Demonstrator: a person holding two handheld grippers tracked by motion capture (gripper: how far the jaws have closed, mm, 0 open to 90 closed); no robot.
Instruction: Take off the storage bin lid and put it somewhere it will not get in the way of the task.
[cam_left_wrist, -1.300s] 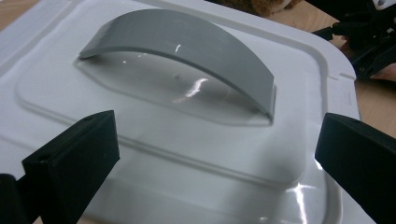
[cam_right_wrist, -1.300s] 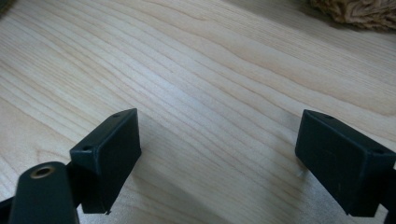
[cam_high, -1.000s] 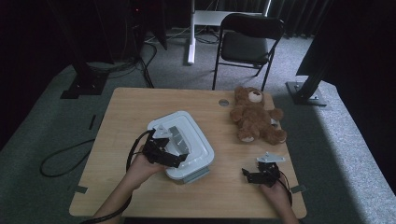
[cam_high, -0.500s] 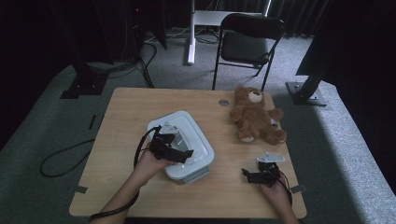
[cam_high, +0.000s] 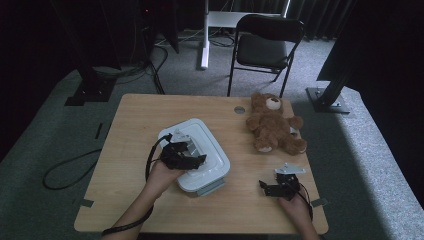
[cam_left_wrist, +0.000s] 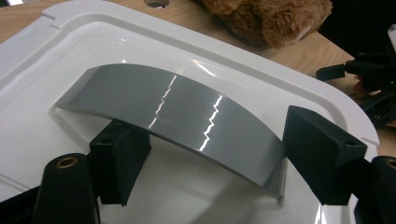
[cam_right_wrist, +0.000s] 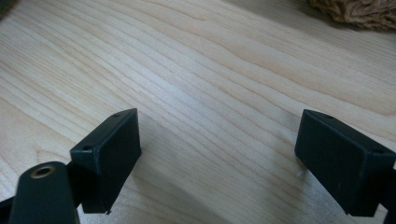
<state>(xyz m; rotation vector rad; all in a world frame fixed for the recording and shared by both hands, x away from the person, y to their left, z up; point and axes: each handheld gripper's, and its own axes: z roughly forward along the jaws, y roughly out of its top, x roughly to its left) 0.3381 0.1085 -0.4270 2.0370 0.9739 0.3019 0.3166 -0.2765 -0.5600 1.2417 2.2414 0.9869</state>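
A wooden table (cam_high: 150, 125) seen from above, with a person's forearms coming in from the near edge, a gripper in each hand. A white plastic box (cam_high: 197, 152) with a closed lid sits left of the table's middle. On the lid is a curved grey handle (cam_left_wrist: 173, 119), arching up from the white surface.

The left gripper (cam_high: 190, 157) is over the box lid. In the left gripper view its two black jaws stand apart, one on each side of the handle near its ends; the handle's long axis runs across the gap from jaw to jaw. They look close to the handle, but whether they touch it cannot be told, and they are not clamped on it. The handle lies directly ahead of this gripper and just above its jaw tips, so the left hand is much the nearer one to it. The likely next move, gripping the handle, turns on the jaws closing along that long axis or turning to close across it.

The right gripper (cam_high: 280, 187) hovers low near the right near corner, well apart from the box, jaws spread wide over bare wood.

A brown teddy bear (cam_high: 272, 125) lies on the far right of the table. A folding chair (cam_high: 265, 47) stands beyond it.

No brand, label or writing can be read
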